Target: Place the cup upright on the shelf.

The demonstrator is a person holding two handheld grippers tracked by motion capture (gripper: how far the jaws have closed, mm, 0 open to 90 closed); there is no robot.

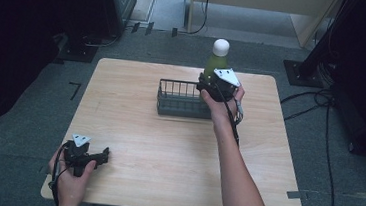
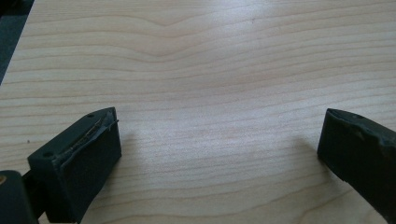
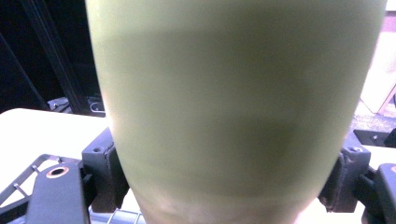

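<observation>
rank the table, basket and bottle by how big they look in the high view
1. table, by far the largest
2. basket
3. bottle, smallest as seen, though the right gripper and the hand hide its lower part, so this is unsure

left gripper (image 1: 97,156): low, near edge, jaws wide apart | right gripper (image 1: 207,87): arm outstretched, jaws clamped

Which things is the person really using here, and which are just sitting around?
In use:
- green bottle with a white cap, clamped in the right gripper
- dark wire basket, right beside the bottle

Just sitting around:
- left gripper, open over bare table, holding nothing
- cables on the floor
</observation>
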